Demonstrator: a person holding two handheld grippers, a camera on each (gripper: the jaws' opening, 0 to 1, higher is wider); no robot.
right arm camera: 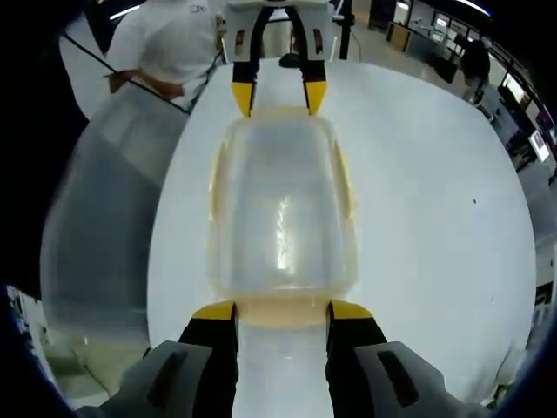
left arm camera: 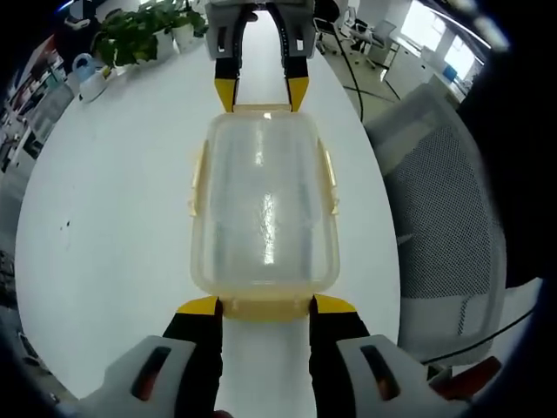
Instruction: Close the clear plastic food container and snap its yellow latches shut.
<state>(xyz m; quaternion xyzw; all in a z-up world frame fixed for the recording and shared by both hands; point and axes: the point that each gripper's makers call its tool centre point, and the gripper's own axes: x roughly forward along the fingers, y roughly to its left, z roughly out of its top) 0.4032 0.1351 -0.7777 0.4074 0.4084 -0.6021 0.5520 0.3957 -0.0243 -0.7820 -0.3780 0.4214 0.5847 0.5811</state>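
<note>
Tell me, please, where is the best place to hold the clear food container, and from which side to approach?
Probably by its two short ends. The container lies flat on the white table, long axis running between the left gripper and right gripper, each facing one short end, fingers open. Yellow latches occupy the long sides, so keep off those.

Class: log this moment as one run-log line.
container: lidded, on table | left gripper: open at near end latch | right gripper: open at opposite end | side latches: unclear
</note>
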